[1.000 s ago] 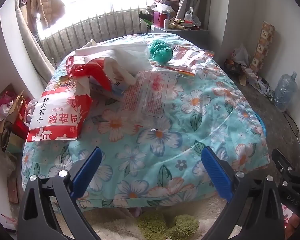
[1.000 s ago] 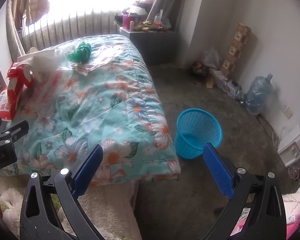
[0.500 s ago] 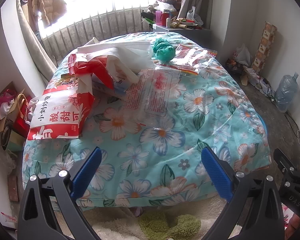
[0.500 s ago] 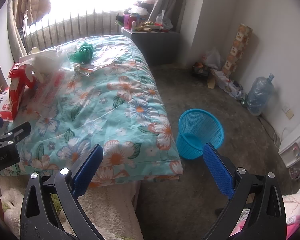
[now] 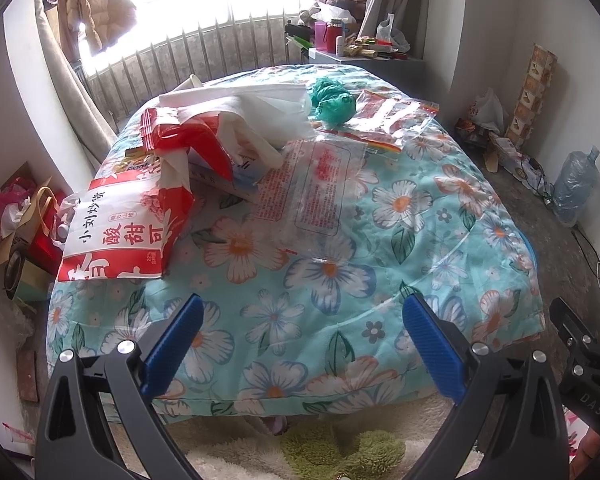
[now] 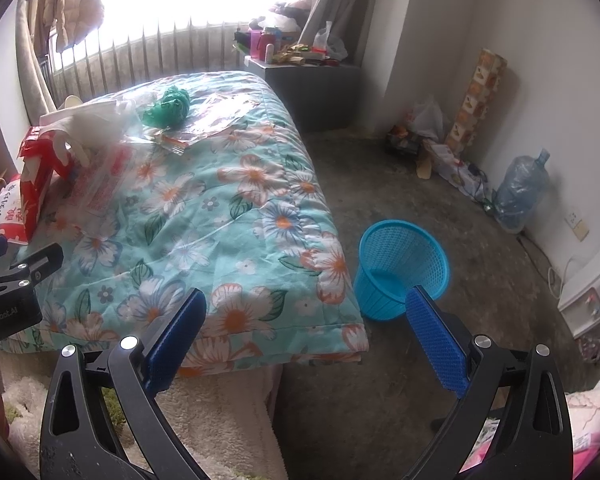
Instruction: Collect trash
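Trash lies on a floral quilt (image 5: 340,280): a red-and-white snack bag (image 5: 120,236) at the left edge, a clear printed plastic bag (image 5: 312,192) in the middle, a white plastic bag (image 5: 268,112) behind it, a green crumpled bag (image 5: 334,100) and another clear wrapper (image 5: 392,116) farther back. My left gripper (image 5: 300,340) is open over the quilt's near edge, holding nothing. My right gripper (image 6: 304,328) is open and empty at the bed's near right corner, with a blue mesh basket (image 6: 400,268) on the floor just beyond it. The green bag (image 6: 168,108) shows in the right wrist view too.
A grey nightstand (image 6: 312,84) crowded with bottles stands behind the bed by the window. A water jug (image 6: 520,192), a tall patterned box (image 6: 476,96) and bags line the right wall. Bags and boxes (image 5: 16,232) pile left of the bed. A fluffy rug (image 5: 340,448) lies below.
Both grippers have moved slightly closer to the bed and a little higher; the trash and basket sit a bit lower in view. Both stay open and empty.
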The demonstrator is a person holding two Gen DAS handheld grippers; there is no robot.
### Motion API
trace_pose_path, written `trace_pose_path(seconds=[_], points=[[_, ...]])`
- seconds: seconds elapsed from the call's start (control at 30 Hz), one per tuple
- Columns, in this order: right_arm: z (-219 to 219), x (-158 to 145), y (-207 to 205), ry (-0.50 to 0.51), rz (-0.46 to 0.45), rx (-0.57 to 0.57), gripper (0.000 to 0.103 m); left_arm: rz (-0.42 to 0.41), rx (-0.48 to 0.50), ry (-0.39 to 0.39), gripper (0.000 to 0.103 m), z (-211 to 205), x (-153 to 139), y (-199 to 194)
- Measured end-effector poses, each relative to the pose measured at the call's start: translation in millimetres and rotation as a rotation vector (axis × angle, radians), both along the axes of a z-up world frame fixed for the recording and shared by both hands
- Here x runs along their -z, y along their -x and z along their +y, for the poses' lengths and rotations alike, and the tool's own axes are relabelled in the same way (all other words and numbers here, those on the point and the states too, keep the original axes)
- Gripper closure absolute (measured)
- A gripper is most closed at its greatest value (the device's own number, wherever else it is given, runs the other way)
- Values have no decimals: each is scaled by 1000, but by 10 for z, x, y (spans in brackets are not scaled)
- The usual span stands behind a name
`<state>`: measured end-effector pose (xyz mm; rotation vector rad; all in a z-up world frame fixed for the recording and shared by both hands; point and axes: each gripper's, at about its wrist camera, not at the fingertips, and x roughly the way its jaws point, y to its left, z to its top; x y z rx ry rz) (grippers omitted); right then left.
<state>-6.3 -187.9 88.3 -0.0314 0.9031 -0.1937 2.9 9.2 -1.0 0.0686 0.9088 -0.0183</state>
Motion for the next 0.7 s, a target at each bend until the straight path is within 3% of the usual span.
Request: trace_pose_path(seconds=[0.7], points=[[8,9,-11,-10,2,-8,7,0,-10,-3,5,46,-2,-8]])
